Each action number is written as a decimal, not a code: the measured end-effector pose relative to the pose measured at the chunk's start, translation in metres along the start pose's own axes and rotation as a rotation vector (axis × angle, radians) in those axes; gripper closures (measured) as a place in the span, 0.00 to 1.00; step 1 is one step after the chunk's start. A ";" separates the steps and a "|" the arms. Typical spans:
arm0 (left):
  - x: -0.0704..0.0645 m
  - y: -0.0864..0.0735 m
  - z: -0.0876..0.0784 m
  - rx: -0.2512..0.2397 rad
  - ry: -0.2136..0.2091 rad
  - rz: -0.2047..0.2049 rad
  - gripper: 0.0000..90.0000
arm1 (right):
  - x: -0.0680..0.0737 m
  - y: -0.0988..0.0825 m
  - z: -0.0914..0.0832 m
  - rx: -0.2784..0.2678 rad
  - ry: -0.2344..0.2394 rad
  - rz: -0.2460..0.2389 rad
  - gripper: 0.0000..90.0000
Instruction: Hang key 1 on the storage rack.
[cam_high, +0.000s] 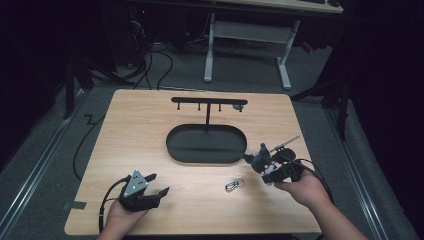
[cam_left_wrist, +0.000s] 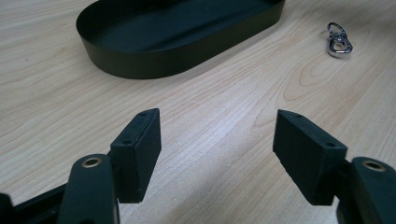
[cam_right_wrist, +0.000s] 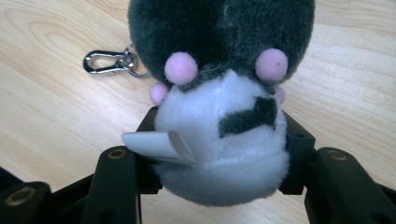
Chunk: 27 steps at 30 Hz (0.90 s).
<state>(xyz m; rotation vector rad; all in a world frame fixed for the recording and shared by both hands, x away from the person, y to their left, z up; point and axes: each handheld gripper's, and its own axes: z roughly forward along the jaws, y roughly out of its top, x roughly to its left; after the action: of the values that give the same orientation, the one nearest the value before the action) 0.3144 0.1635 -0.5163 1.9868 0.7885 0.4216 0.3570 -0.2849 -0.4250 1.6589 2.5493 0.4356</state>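
High view: right gripper (cam_high: 264, 162) held above the right part of the bench (cam_high: 150, 115), pinching a small plush toy (cam_high: 260, 159) in dark grey and white. The toy sits off the bench surface, just right of the black oval tray (cam_high: 206, 144). A T-shaped black stand (cam_high: 208, 102) rises from the tray's far side. A metal clasp (cam_high: 234, 184) lies on the wood near the toy, toward the person. Left gripper (cam_high: 159, 185) rests low at the near left, jaws spread, nothing between them.

Left gripper view: both black pads (cam_left_wrist: 140, 149) stand well apart over bare wood. Tray wall (cam_left_wrist: 154, 65) ahead, clasp (cam_left_wrist: 339, 41) at upper right.

Right gripper view: jaws press on both sides of the toy's white lower part (cam_right_wrist: 224, 144); pink pom-poms (cam_right_wrist: 181, 68) above it, a white label (cam_right_wrist: 156, 145) at its left. Clasp (cam_right_wrist: 109, 61) on the wood behind.
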 end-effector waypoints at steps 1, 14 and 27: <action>0.000 0.000 0.000 -0.001 0.000 0.000 0.37 | 0.001 0.001 -0.002 -0.002 0.001 -0.002 0.53; 0.001 -0.001 0.000 -0.002 -0.006 -0.002 0.37 | 0.004 0.023 -0.024 -0.013 0.028 -0.004 0.53; 0.001 -0.001 0.000 -0.003 -0.016 -0.003 0.37 | 0.005 0.054 -0.042 -0.054 0.026 -0.002 0.53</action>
<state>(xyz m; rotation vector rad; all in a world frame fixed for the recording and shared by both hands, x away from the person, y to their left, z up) 0.3144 0.1647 -0.5171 1.9839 0.7798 0.4042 0.3938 -0.2688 -0.3701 1.6434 2.5329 0.5240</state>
